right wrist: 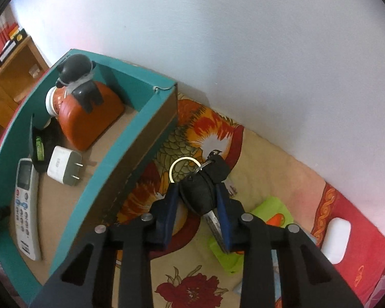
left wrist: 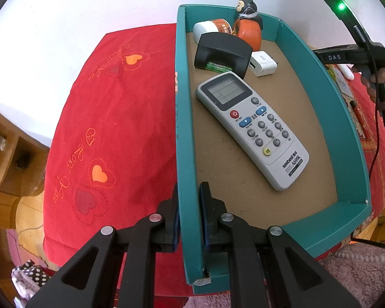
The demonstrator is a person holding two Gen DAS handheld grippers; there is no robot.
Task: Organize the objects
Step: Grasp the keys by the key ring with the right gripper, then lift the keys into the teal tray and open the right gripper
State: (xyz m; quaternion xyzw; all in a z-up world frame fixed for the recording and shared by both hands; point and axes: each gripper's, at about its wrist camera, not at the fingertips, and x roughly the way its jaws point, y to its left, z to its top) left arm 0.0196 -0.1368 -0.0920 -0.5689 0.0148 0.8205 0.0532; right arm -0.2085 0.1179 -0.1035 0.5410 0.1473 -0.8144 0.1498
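Note:
A teal cardboard box (left wrist: pixel 184 133) lies on a red cloth. My left gripper (left wrist: pixel 189 195) is shut on its left wall near the front corner. Inside lie a white remote (left wrist: pixel 251 128), a black holder (left wrist: pixel 223 52), a white charger (left wrist: pixel 263 63), a jar (left wrist: pixel 213 27) and an orange monkey figure (left wrist: pixel 247 29). In the right wrist view the box (right wrist: pixel 131 138) is to the left. My right gripper (right wrist: pixel 197 192) is shut on a black key fob with a key ring (right wrist: pixel 200 190), held above the bedding to the right of the box.
A green packet (right wrist: pixel 269 213) and a white oblong object (right wrist: pixel 337 238) lie on the patterned bedding right of the box. A wooden shelf (left wrist: pixel 5 159) stands to the left. A white wall is behind. The other gripper's handle (left wrist: pixel 367 56) shows at the right.

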